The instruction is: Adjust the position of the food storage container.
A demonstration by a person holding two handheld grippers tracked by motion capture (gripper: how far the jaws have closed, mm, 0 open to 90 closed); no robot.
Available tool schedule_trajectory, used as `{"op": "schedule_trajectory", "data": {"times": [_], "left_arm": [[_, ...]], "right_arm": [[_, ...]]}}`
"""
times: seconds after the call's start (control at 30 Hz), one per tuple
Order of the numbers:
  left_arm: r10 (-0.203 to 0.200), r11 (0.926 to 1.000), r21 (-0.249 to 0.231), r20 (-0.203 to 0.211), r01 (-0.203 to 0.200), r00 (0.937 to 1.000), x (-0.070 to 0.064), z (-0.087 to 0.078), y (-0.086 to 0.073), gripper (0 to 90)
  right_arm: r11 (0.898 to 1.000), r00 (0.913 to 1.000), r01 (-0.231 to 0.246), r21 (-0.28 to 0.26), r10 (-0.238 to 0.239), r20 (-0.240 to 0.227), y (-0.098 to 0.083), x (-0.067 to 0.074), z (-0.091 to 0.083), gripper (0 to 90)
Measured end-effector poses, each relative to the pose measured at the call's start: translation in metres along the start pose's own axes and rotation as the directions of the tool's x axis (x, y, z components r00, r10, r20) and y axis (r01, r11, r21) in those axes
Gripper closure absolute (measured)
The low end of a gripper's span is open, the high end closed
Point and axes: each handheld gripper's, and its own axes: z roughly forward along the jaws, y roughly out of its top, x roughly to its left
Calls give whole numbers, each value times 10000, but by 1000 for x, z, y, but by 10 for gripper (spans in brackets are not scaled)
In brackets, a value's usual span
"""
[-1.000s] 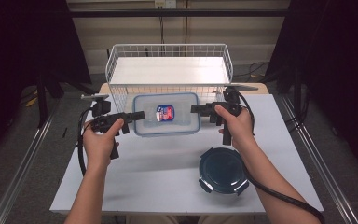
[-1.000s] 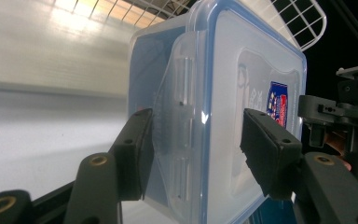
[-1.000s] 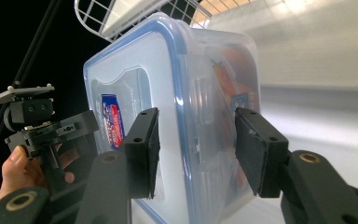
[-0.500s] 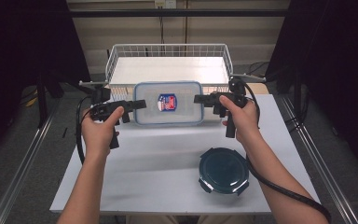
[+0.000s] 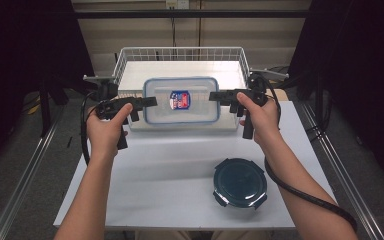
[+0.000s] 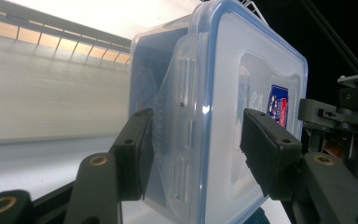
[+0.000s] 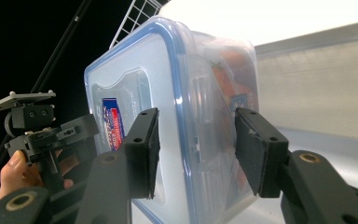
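A clear plastic container (image 5: 181, 100) with a blue-rimmed lid and a red and blue label hangs in the air in front of the wire basket. My left gripper (image 5: 149, 103) is shut on its left end and my right gripper (image 5: 214, 96) on its right end. In the left gripper view the container (image 6: 242, 88) stands on edge, with my left gripper (image 6: 198, 154) clamping its side latch from lid and base. In the right gripper view my right gripper (image 7: 198, 151) pinches the other end of the container (image 7: 135, 79), where something orange shows through the wall.
A white wire basket (image 5: 180, 52) stands at the back of the white table (image 5: 155, 190). A round dark teal lidded box (image 5: 240, 182) lies at the front right. Metal rails run along both sides of the table, and dark curtains surround it.
Both grippers have lifted the container off the table and carried it up toward the basket. The round teal box has not moved.
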Motion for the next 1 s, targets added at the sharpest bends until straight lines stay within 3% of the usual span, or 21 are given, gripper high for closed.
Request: {"op": "schedule_trajectory", "data": {"times": [0.5,0.7,1.0], "left_arm": [[-107,9999,-129,-19,106,9999,3,-2,18,455],[-131,9995,-298,17,131,9999,1,0,29,460],[-384,9990,-232,120,387,9992,5,15,51,459]], "right_arm": [[9999,9999,82,-90,-83,-62,17,7,10,514],[9993,9999,47,-369,-51,-115,26,9,10,513],[9981,9999,-50,-620,57,111,43,8,14,513]]}}
